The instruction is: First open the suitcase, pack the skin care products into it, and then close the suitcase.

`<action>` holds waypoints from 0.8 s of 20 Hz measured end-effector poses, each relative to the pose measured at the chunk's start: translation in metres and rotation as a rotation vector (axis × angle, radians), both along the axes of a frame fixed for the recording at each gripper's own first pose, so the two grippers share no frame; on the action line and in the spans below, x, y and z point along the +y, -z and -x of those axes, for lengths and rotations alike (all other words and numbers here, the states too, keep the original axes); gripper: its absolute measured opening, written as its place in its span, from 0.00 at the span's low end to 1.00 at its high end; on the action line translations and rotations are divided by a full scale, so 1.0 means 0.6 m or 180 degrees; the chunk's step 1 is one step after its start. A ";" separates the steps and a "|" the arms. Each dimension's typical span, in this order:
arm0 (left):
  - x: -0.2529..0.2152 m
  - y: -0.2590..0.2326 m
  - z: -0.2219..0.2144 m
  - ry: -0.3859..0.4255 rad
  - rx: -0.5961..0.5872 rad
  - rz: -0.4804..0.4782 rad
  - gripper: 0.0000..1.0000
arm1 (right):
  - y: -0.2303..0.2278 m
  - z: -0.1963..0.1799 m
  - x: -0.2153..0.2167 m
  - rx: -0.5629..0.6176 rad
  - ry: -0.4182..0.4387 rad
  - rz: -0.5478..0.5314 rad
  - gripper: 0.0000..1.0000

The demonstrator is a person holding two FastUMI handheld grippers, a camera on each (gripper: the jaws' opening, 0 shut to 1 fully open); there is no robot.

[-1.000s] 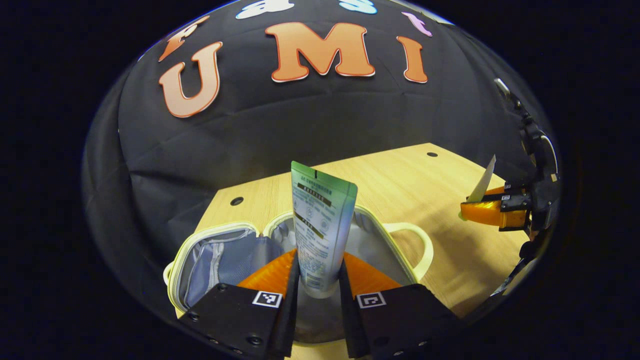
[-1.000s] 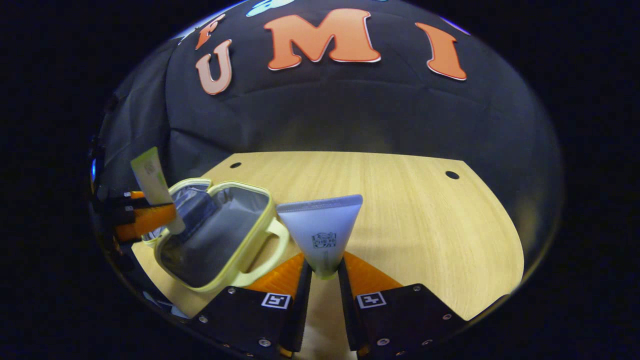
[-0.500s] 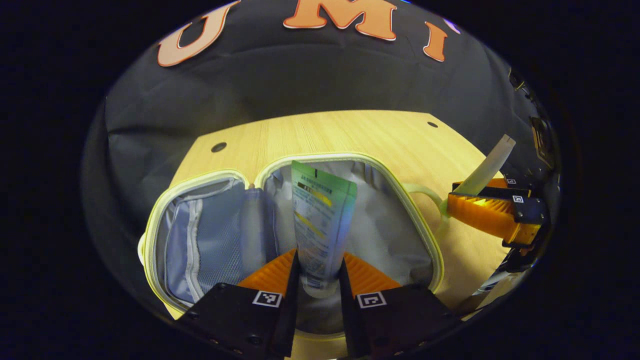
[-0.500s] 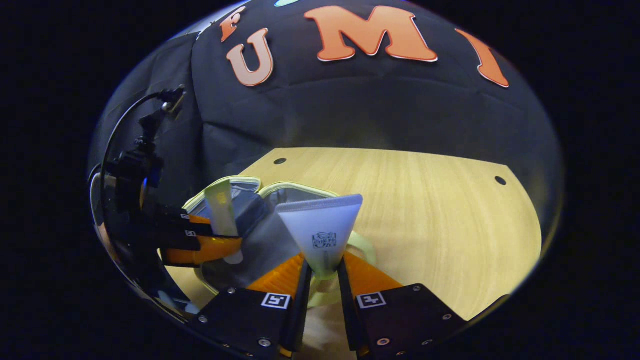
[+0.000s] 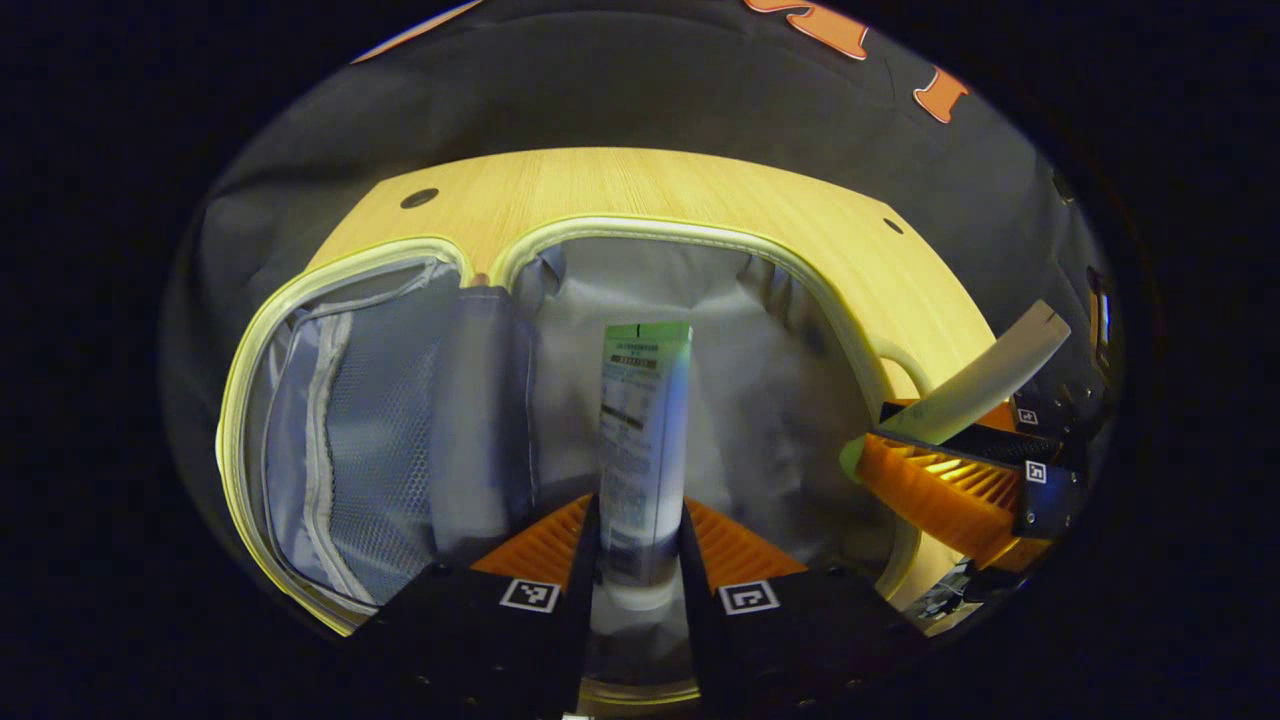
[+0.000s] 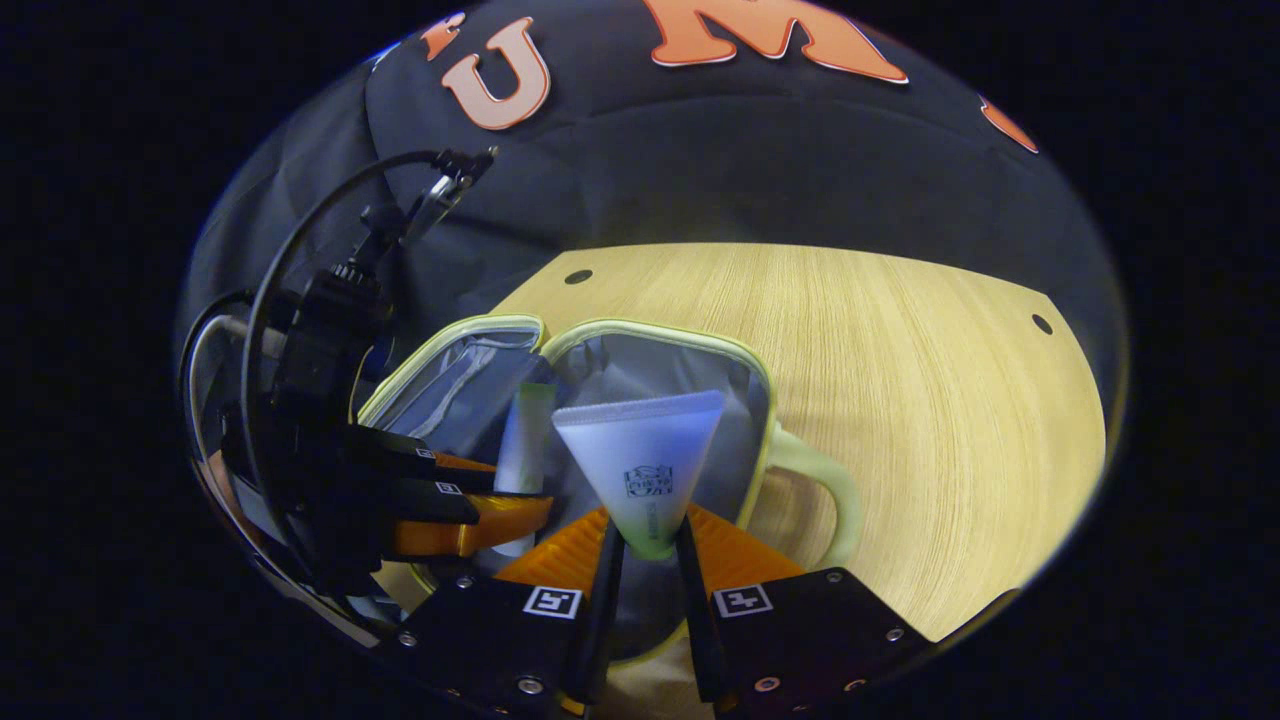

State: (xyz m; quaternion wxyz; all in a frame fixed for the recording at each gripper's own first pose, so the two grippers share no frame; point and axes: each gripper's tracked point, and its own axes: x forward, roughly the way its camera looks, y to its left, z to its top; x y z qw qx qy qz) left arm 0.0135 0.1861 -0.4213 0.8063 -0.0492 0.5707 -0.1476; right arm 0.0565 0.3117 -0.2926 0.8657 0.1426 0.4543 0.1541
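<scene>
The small suitcase lies open on the wooden table, pale yellow rim, grey lining, mesh pocket in its left half. My left gripper is shut on a green-topped tube, held upright over the right compartment. My right gripper is shut on a white tube with a flat wide end, over the same compartment. In the left gripper view the right gripper comes in over the suitcase's right rim with its white tube. The right gripper view shows the left gripper and its tube at the left.
The suitcase's handle sticks out to the right over bare tabletop. A black camera mount and cable rise above the left gripper. The table has small holes near its far corners.
Both grippers have moved in and down with their tubes, from beside and above the suitcase to over its open right compartment. Both cameras tilted downward.
</scene>
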 end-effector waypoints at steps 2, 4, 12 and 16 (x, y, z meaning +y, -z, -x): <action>-0.007 -0.006 -0.002 0.0005 -0.0028 0.0118 0.44 | 0.013 0.000 0.011 0.0163 0.0005 -0.0039 0.34; -0.009 -0.012 -0.002 -0.0037 -0.0103 0.0245 0.47 | 0.015 0.003 0.016 0.0265 -0.0010 -0.0076 0.34; 0.065 -0.110 -0.005 -0.0361 -0.0878 0.0550 0.70 | 0.035 0.001 0.026 0.0484 -0.0037 0.0057 0.36; 0.178 -0.124 -0.030 -0.0697 -0.1224 0.0157 0.89 | 0.026 -0.001 0.028 0.0428 0.0016 0.0046 0.48</action>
